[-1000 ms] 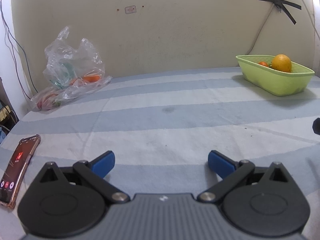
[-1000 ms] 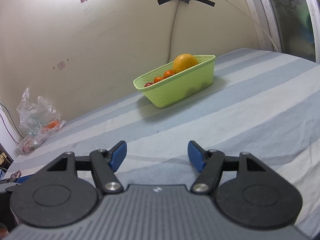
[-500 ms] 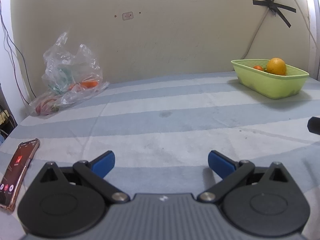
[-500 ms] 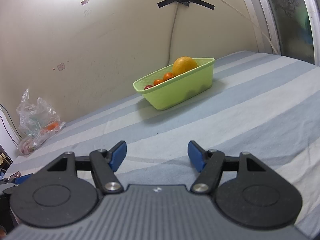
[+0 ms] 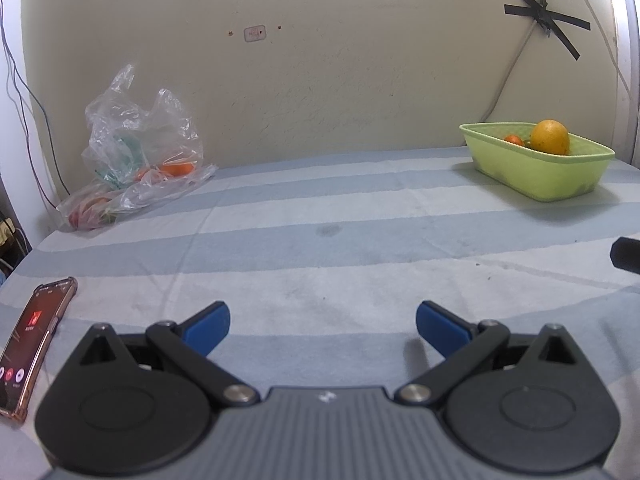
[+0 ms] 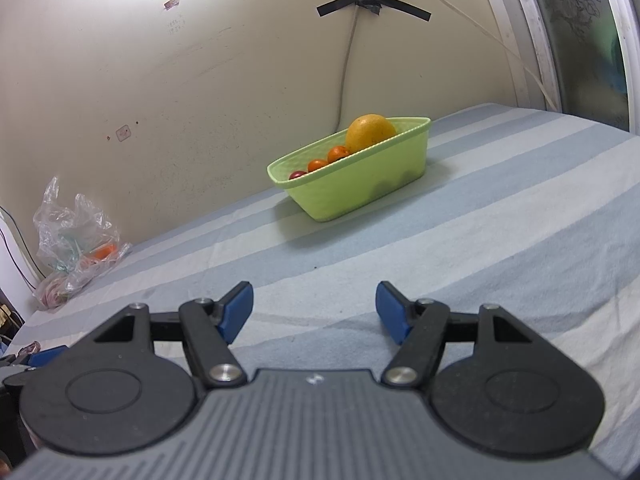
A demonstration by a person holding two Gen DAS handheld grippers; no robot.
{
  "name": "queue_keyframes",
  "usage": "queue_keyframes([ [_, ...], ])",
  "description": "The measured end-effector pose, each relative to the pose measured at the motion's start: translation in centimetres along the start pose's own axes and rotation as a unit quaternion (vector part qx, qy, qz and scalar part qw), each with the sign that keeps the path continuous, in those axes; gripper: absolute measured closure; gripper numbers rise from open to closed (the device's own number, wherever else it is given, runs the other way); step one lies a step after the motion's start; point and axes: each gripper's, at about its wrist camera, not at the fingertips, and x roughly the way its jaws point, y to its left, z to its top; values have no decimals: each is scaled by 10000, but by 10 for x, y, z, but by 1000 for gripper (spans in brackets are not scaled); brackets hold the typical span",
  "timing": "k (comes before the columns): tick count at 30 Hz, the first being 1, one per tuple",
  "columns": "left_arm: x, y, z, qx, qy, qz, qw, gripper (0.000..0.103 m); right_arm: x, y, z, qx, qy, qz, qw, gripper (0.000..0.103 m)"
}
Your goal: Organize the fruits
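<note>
Both grippers, left gripper (image 5: 322,326) and right gripper (image 6: 314,306), gape wide and empty; reaching for the crumpled plastic bag (image 5: 138,152) risks snagging film, not fruit

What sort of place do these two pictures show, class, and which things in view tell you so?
Probably a room in a home, likely a bedroom: a striped sheet covers a broad flat surface against a plaster wall, a cable is taped to that wall, and a phone and a plastic bag of fruit lie about.
</note>
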Motion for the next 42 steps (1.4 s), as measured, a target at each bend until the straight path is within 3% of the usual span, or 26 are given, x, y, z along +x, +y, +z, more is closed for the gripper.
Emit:
queue_keyframes([
  [42,-5,4,-2,-79,-95,-303,9995,0,-1,2,0,-90,-51,41,9999,33],
])
